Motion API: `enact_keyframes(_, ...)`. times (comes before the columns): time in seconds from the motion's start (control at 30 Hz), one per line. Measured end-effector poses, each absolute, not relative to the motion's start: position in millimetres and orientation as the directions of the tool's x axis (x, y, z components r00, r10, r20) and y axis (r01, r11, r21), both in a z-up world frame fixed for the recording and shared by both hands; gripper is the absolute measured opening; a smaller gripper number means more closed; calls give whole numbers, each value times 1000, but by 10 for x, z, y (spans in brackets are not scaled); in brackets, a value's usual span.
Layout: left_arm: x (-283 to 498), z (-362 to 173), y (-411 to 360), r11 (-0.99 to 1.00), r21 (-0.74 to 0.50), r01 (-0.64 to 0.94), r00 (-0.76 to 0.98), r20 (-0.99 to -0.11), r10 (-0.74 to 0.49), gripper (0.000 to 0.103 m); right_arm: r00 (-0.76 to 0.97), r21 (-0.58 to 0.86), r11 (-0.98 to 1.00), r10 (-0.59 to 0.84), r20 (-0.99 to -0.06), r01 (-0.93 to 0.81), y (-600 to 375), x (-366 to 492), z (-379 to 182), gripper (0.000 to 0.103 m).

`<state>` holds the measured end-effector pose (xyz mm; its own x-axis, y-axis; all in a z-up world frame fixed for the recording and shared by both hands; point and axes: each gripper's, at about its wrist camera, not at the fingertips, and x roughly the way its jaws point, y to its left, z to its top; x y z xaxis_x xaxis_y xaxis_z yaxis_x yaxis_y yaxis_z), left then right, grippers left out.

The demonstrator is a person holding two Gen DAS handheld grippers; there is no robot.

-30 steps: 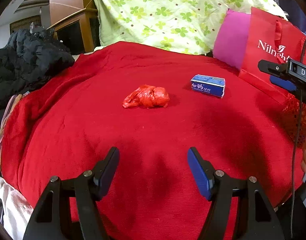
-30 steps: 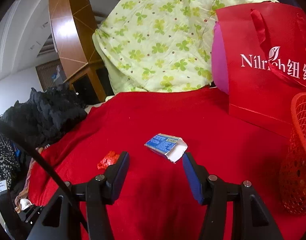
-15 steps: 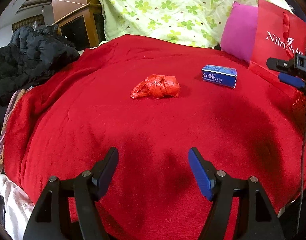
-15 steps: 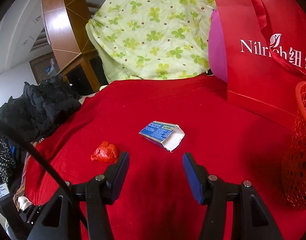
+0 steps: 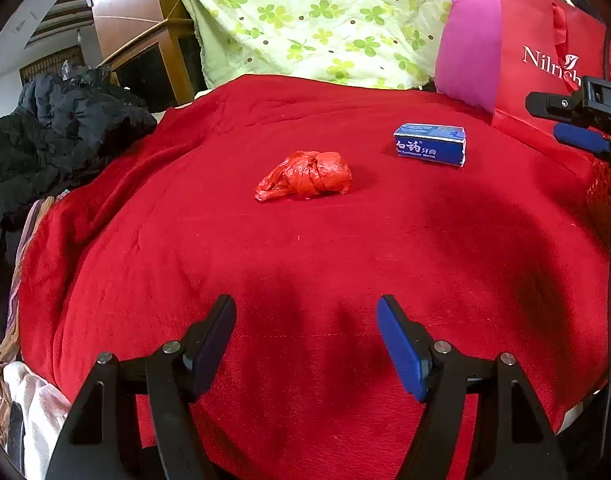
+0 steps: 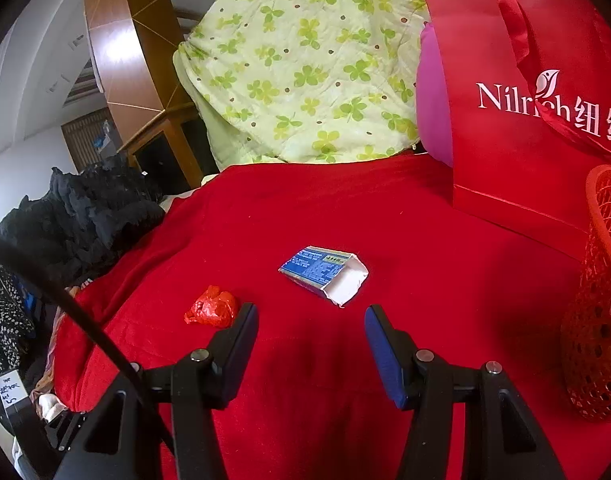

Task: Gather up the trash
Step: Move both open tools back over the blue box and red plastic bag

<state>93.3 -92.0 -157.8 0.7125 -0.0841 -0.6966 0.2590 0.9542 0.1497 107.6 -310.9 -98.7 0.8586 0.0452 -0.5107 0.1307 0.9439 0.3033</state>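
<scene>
We hold the left gripper [image 5: 306, 320] above the near part of the bed's red blanket [image 5: 225, 248], with its jaws spread apart and nothing between them. To the far left, a heap of black clothing [image 5: 61, 128] lies at the blanket's edge. Ahead of the left gripper, well apart from it, the crumpled red plastic bag [image 5: 305, 176] rests on the blanket. To the right of that bag, near but not touching, the blue carton [image 5: 429, 148] lies flat; the right wrist view shows its end flap open [image 6: 325, 272].

We hold the right gripper [image 6: 311, 330] over the blanket with its jaws likewise apart and empty. In its view, the carton lies just beyond the fingertips, and the red plastic bag sits beside the left finger [image 6: 237, 344].

Behind the trash, a green clover-print quilt [image 5: 313, 20] is piled up. To its right stands a pink pillow [image 5: 469, 64], then a red paper gift bag [image 6: 521, 120] standing upright. At the far right, a red mesh basket [image 6: 601, 320] stands on the blanket.
</scene>
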Motion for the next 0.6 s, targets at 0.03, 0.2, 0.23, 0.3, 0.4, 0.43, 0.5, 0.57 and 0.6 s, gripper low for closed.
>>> enact_keyframes(0.03, 927, -1574, -930, 953, 151, 261, 712, -697, -85, 74, 859, 305, 943, 45, -509, 131, -3120, 1069, -983, 59)
enact_keyframes(0.2, 915, -1569, -959, 952, 158, 263, 711, -698, -81, 74, 864, 316, 939, 46, -502, 134, -3161, 1045, -964, 59)
enact_keyframes(0.23, 916, -1569, -963, 952, 157, 264, 710, -699, -81, 74, 864, 318, 939, 46, -501, 134, -3164, 1040, -965, 59)
enact_keyframes(0.3, 918, -1568, -961, 953, 155, 262, 709, -701, -80, 74, 865, 320, 938, 47, -499, 134, -3172, 1037, -960, 59)
enact_keyframes(0.4, 933, -1572, -952, 954, 155, 255, 709, -701, -75, 74, 866, 321, 938, 49, -498, 132, -3170, 1030, -955, 59)
enact_keyframes(0.43, 940, -1575, -950, 955, 154, 253, 708, -702, -74, 74, 866, 321, 938, 48, -498, 133, -3170, 1030, -956, 59)
enact_keyframes(0.5, 952, -1587, -942, 956, 153, 250, 706, -704, -72, 74, 864, 321, 938, 49, -501, 133, -3170, 1030, -958, 59)
enact_keyframes(0.57, 970, -1610, -924, 958, 148, 246, 702, -709, -71, 74, 862, 321, 937, 50, -505, 134, -3166, 1039, -966, 59)
enact_keyframes(0.6, 973, -1620, -917, 959, 146, 245, 700, -711, -71, 74, 860, 322, 937, 50, -507, 134, -3165, 1043, -972, 59)
